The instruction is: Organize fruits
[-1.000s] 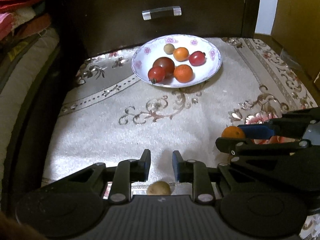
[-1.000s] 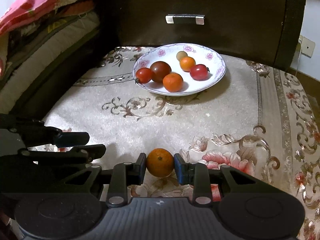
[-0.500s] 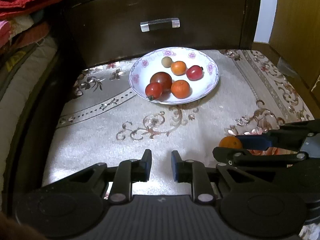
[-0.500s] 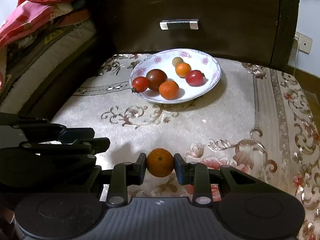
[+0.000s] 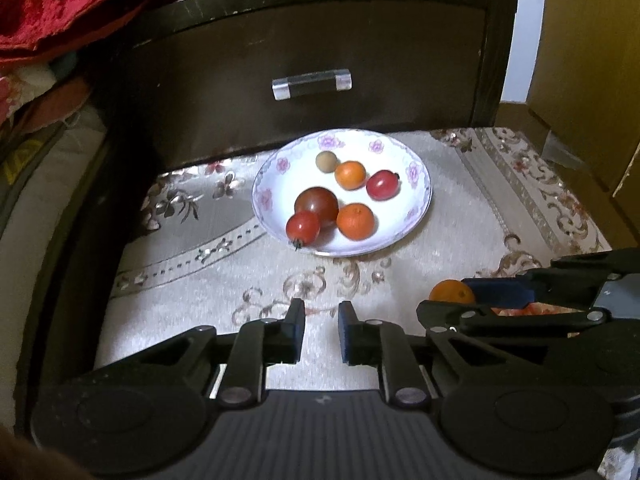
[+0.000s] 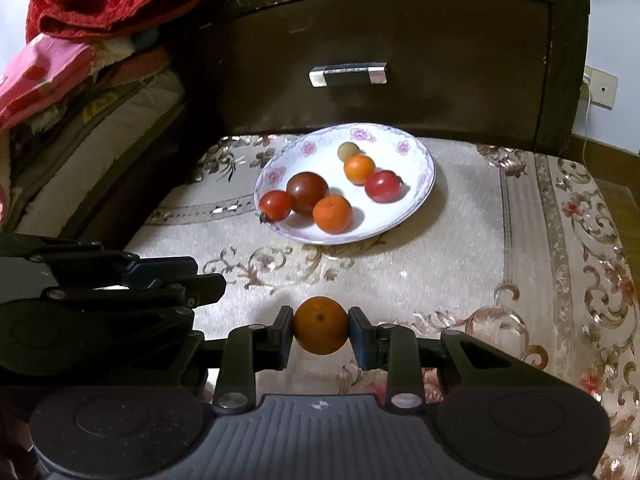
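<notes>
Risk lies in the right gripper [image 6: 321,331] pinching the round orange tangerine [image 6: 321,330] at its sides: it could roll free above the carpet. The white floral plate [image 6: 420,196], at twelve o'clock, holds six fruits: two orange, three red, one tan. The left gripper [image 5: 321,331] is slightly parted, empty.

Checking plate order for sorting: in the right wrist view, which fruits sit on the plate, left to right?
Red tomato → dark tomato → near orange → far orange → red plum tomato. The small tan fruit overlaps, so it's omitted.
</notes>
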Tool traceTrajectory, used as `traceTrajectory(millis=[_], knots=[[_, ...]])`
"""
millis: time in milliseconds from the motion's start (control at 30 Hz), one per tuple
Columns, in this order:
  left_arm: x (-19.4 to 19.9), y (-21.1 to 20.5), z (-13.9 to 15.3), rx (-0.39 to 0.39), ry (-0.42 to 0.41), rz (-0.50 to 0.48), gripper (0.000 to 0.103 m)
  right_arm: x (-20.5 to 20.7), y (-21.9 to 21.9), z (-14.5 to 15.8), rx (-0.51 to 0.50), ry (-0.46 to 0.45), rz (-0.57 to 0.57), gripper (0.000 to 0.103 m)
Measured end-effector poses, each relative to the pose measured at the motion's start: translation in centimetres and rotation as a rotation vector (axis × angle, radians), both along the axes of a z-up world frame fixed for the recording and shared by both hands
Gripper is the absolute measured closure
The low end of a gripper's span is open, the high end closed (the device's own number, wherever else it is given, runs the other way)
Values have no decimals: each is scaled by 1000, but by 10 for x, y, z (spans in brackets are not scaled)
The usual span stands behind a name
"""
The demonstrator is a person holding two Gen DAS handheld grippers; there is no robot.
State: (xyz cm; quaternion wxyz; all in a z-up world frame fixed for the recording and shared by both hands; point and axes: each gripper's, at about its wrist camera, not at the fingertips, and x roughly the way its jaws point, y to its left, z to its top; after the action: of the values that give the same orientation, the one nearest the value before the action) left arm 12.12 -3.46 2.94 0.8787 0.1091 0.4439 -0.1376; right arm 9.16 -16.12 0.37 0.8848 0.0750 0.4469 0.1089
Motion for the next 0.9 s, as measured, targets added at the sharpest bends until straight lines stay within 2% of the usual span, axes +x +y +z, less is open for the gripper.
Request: traceTrajectory(millis=[567,900], knots=[[20,10,9,-31,-41,-33,84,18,6,7,16,-31,-23,74],[37,13,4,-50,-44,-37,85,33,9,5,10,-48,-21,74]])
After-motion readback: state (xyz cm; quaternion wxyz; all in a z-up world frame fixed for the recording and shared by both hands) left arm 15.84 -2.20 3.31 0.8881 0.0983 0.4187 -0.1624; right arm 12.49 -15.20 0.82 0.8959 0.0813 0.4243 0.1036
